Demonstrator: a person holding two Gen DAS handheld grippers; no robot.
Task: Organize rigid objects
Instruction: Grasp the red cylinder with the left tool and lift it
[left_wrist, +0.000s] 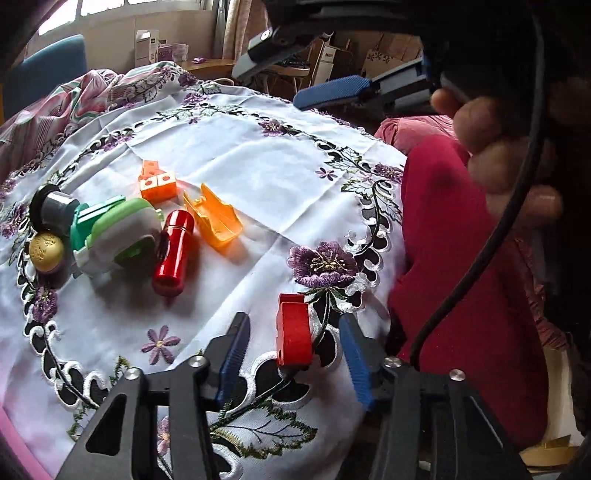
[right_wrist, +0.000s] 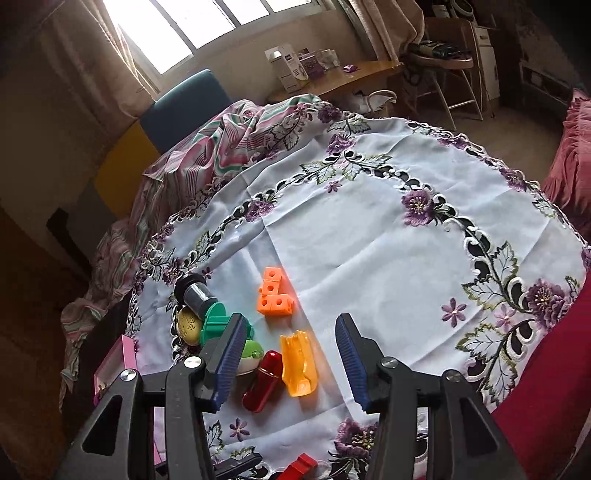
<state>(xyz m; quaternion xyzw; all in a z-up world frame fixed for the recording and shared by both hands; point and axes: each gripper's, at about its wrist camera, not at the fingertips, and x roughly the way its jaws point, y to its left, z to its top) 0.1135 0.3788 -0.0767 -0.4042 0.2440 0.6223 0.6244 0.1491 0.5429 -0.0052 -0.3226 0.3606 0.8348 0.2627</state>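
far left of the left wrist view, a cluster on the white embroidered tablecloth (left_wrist: 258, 166): the black-capped grey cylinder (left_wrist: 51, 210) and gold ball (left_wrist: 45, 252) side by side, the green-and-white plastic gadget (left_wrist: 118, 236) touching them, then the glossy red cylinder (left_wrist: 173, 253), the orange cube block piece (left_wrist: 157, 184) and the translucent orange scoop-shaped shell (left_wrist: 215, 218). they look gathered on purpose, a sorted pile. moving right, the red plastic block (left_wrist: 293, 334) sits alone near the cloth's edge, between the fingers of the left gripper (left_wrist: 295, 354). the jaws are unclenched, with a gap on both sides, so nothing is grasped yet. upper right, the right gripper (right_wrist: 291, 363) hovers released and empty over the pile, probably waiting its turn.
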